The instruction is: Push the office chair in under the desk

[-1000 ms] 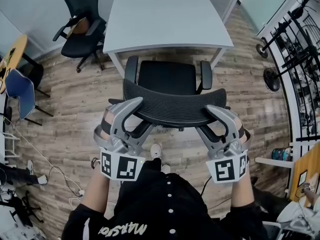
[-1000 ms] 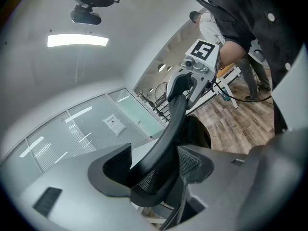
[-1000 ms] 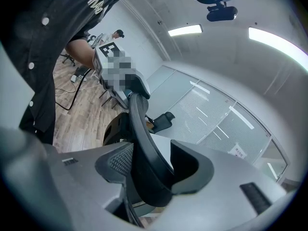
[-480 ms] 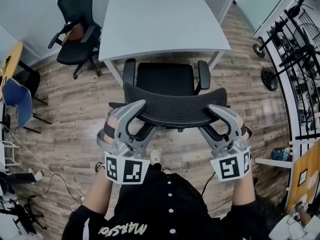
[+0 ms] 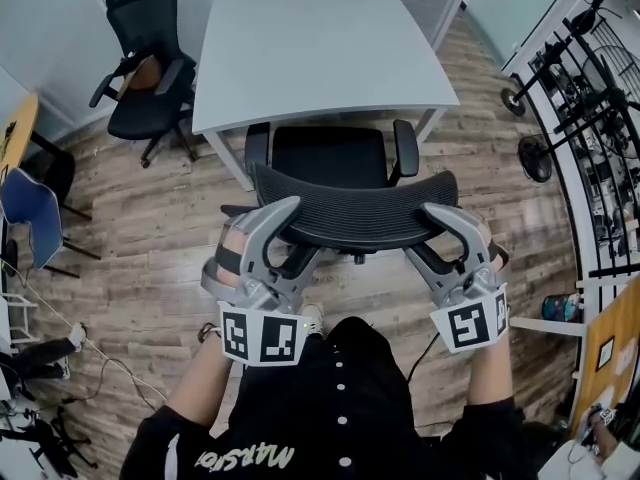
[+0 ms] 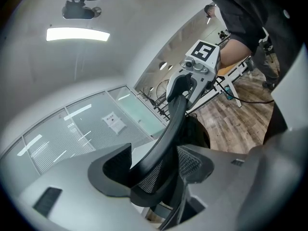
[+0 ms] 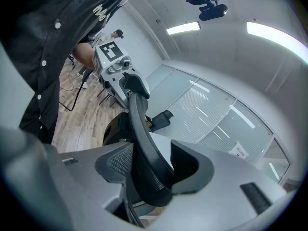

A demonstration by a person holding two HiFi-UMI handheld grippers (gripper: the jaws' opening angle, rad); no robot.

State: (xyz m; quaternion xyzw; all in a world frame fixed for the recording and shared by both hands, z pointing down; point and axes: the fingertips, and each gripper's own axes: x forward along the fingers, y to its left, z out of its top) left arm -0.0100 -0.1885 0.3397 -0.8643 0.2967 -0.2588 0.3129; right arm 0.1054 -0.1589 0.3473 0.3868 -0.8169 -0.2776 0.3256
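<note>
A black mesh office chair stands in front of the white desk (image 5: 320, 38), and its seat (image 5: 330, 156) reaches the desk's near edge. Its curved backrest (image 5: 355, 218) faces me. My left gripper (image 5: 300, 230) is shut on the backrest's left end, and my right gripper (image 5: 422, 232) is shut on its right end. In the left gripper view the backrest rim (image 6: 173, 124) runs between the jaws of the left gripper (image 6: 154, 170). In the right gripper view the rim (image 7: 139, 129) sits between the jaws of the right gripper (image 7: 151, 170). The chair's wheeled base is hidden.
A second black office chair (image 5: 145, 63) stands left of the desk, and a blue chair (image 5: 25, 208) is at the far left. A rack with fans and gear (image 5: 590, 118) lines the right side. Cables (image 5: 90, 353) trail over the wooden floor at lower left.
Both grippers and the chair have moved toward the desk. The gap between the seat's front and the desk edge has closed. The jaws keep the same hold.
</note>
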